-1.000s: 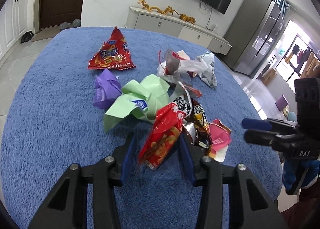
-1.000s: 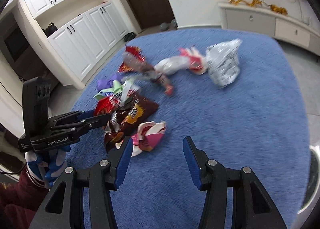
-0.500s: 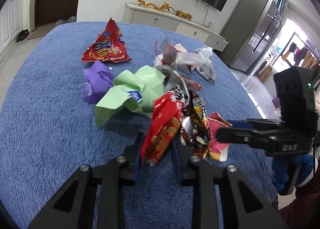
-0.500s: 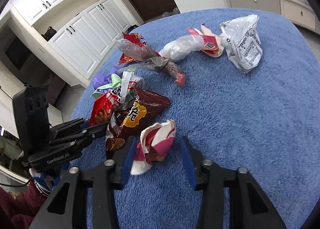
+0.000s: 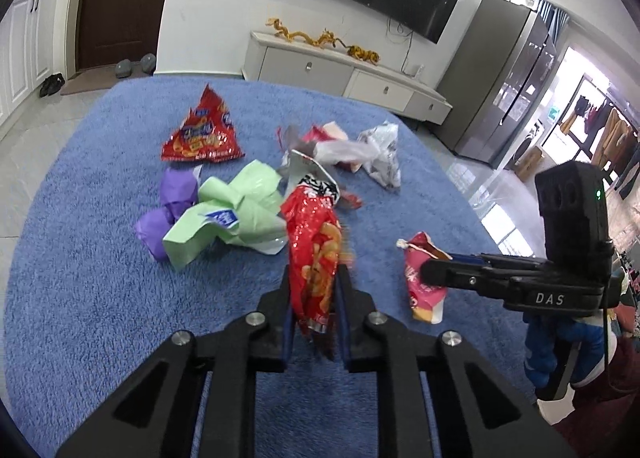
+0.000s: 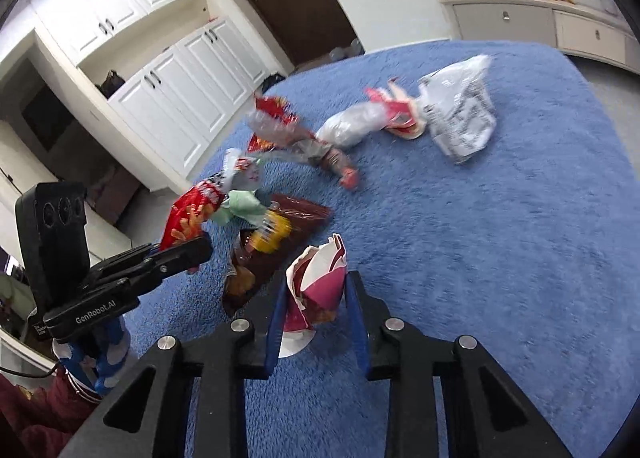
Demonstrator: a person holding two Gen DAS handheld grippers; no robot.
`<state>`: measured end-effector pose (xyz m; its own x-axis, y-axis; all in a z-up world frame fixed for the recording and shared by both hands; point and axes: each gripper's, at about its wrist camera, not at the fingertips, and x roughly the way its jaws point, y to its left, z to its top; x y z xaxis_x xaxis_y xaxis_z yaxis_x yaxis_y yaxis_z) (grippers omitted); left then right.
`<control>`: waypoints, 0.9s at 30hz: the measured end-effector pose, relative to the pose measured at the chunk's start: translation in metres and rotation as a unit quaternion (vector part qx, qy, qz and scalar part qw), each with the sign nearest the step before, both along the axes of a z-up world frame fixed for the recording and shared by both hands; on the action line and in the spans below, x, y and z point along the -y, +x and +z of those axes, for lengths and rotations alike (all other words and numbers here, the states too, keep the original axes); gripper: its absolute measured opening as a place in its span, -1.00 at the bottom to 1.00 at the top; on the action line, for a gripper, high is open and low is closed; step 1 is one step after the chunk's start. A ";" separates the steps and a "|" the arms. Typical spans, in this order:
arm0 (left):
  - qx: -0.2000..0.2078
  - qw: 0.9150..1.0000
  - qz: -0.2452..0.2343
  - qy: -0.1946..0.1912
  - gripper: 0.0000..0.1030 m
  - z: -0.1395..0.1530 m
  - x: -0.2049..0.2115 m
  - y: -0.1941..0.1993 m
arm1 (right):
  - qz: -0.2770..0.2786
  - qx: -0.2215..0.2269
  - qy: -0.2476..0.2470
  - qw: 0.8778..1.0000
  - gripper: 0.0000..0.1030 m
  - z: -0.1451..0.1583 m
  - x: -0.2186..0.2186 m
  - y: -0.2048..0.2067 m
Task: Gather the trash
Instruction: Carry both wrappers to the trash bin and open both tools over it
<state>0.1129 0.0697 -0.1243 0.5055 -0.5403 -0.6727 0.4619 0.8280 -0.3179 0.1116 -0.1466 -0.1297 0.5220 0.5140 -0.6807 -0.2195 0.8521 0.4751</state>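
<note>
My left gripper (image 5: 313, 290) is shut on a red snack bag (image 5: 314, 254) and holds it lifted above the blue rug (image 5: 80, 278); it also shows in the right wrist view (image 6: 188, 217). My right gripper (image 6: 316, 294) is shut on a pink and white wrapper (image 6: 318, 290), also seen in the left wrist view (image 5: 424, 278). A brown chip bag (image 6: 276, 242) lies on the rug just left of it. Green paper (image 5: 236, 217), a purple wad (image 5: 168, 209), a red triangular bag (image 5: 202, 133) and a white printed bag (image 6: 460, 113) lie farther off.
A clear plastic bag (image 6: 352, 125) and a red and pink wrapper (image 6: 396, 113) lie mid rug. A white TV cabinet (image 5: 344, 73) stands beyond the rug's far edge. White cupboards (image 6: 168, 97) line the left wall. Tile floor surrounds the rug.
Both grippers closed on their wrappers. The left lifted the red snack bag off the pile. The right rose with the pink and white wrapper.
</note>
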 end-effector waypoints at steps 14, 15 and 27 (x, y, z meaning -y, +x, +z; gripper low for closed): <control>0.043 0.998 -0.042 0.011 -0.69 0.049 0.072 -0.023 | -0.154 0.089 0.013 0.984 -0.48 0.045 0.131 -0.074; 0.042 0.998 -0.050 0.011 -0.69 0.051 0.082 -0.024 | -0.169 0.093 0.011 0.981 -0.48 0.047 0.143 -0.080; 0.053 0.977 -0.204 0.039 -0.69 0.067 0.256 -0.026 | -0.376 0.064 0.002 0.925 -0.48 0.002 0.293 -0.148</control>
<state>0.0865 -0.1867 -0.0568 0.3276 -0.6607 -0.6753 0.7852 0.5879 -0.1943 -0.0367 -0.4392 -0.1277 0.8091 -0.0247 -0.5871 0.3788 0.7858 0.4890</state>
